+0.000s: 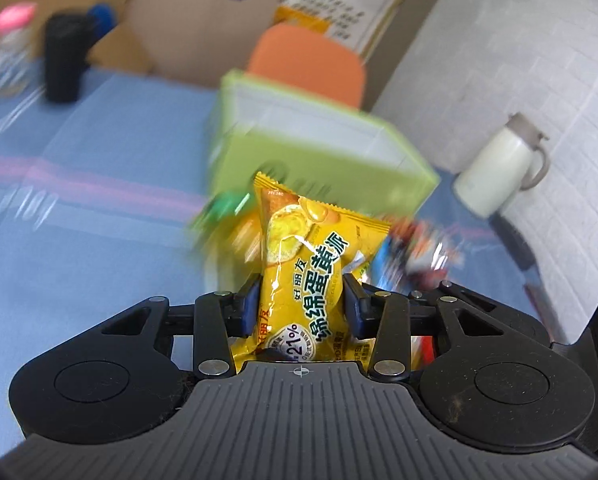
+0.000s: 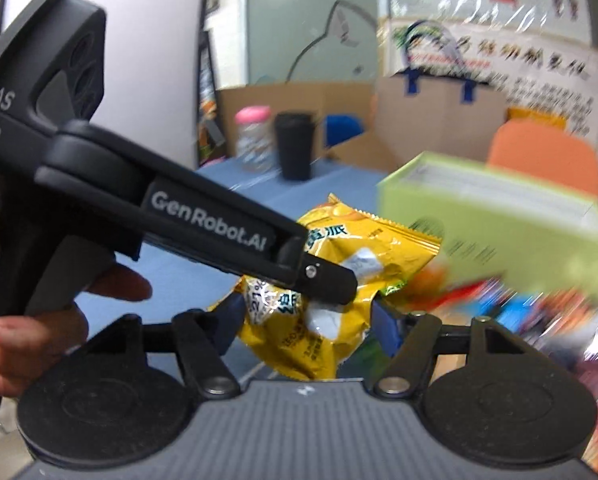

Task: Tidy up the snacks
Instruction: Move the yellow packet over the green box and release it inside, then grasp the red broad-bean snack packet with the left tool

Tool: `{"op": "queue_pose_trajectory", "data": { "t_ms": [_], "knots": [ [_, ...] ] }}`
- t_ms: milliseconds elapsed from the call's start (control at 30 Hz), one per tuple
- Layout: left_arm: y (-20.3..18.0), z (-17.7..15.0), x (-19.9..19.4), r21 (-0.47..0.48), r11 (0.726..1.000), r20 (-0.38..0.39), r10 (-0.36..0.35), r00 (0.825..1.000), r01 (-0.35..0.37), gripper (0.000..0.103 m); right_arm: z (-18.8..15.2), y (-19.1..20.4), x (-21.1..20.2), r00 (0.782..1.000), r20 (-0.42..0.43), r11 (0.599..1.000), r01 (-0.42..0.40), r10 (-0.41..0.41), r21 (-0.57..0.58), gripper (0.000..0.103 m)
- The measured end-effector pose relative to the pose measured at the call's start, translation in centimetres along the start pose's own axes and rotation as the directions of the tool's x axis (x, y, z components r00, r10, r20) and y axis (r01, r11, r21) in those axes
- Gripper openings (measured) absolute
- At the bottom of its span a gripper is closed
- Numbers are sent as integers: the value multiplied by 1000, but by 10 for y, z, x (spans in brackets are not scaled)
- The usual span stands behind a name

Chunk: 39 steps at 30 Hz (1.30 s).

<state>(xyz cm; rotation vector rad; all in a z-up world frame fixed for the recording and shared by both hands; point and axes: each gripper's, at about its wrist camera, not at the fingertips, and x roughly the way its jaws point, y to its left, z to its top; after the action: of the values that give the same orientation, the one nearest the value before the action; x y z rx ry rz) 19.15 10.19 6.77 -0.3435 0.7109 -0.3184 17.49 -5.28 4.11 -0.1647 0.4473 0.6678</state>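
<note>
Low in the frame, both the left gripper (image 1: 302, 304) and right gripper (image 2: 305, 326) clamp one yellow snack packet (image 1: 303, 264) before the green box (image 1: 319, 148).

Even, bright indoor light, no hard shadows. Backgrounds smear with motion blur, worst at right; the yellow snack packet (image 1: 303, 276) stays sharp, with glare spots. Fisheye bends the edges.
</note>
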Motion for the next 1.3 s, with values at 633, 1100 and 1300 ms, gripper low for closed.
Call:
{"op": "queue_pose_trajectory", "data": {
  "t_ms": [633,1100,1300],
  "knots": [
    [-36,155,221,78,992,-76,103,992,-97,48,69,-208,106,997,-47,998,65,-64,23,92],
    [-43,130,79,46,988,217,137,967,-150,80,88,-180,23,986,115,992,-116,121,-44,99],
    [-53,79,47,130,988,167,61,984,-83,83,10,-180,-37,1000,-5,996,25,-25,84,99]
  ]
}}
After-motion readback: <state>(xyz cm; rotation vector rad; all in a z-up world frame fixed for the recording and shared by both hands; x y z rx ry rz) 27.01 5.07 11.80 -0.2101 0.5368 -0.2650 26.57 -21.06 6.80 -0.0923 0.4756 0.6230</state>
